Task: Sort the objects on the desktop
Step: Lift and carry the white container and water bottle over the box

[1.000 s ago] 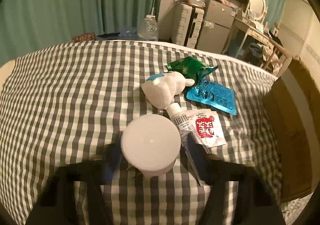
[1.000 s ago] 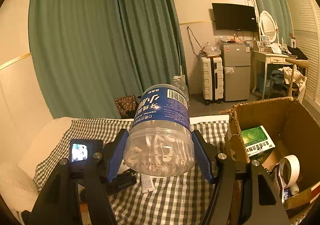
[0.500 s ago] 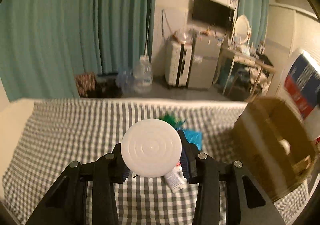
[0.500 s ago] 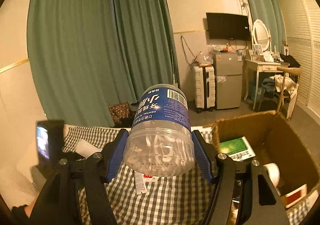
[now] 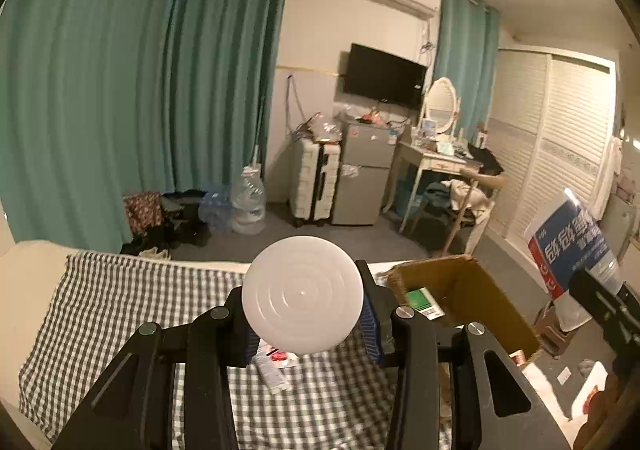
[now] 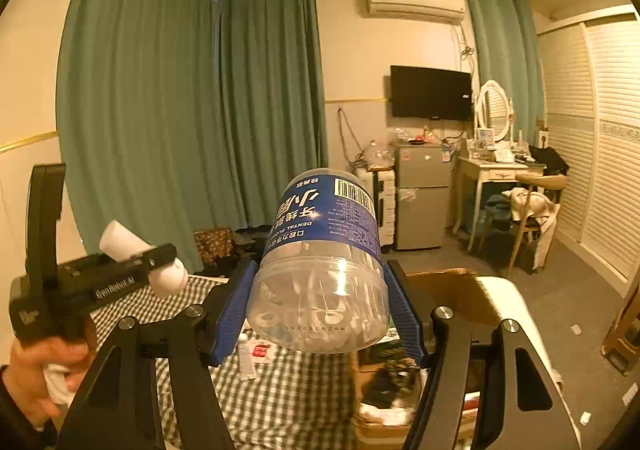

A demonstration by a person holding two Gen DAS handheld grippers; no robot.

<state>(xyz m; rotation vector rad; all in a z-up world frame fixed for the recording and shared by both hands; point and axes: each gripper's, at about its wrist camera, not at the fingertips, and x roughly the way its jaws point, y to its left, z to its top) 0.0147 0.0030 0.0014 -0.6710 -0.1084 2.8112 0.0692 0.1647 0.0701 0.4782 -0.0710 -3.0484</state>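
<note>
white jar [image 5: 302, 294] hiding left fingers [image 5: 370, 324], cardboard box [image 6: 448, 290] blurred

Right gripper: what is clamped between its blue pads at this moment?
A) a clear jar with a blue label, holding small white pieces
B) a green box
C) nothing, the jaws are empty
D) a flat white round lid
A: in the right wrist view the right gripper has its blue pads pressed on both sides of the clear jar, with its blue barcode label and small white pieces inside.
</note>
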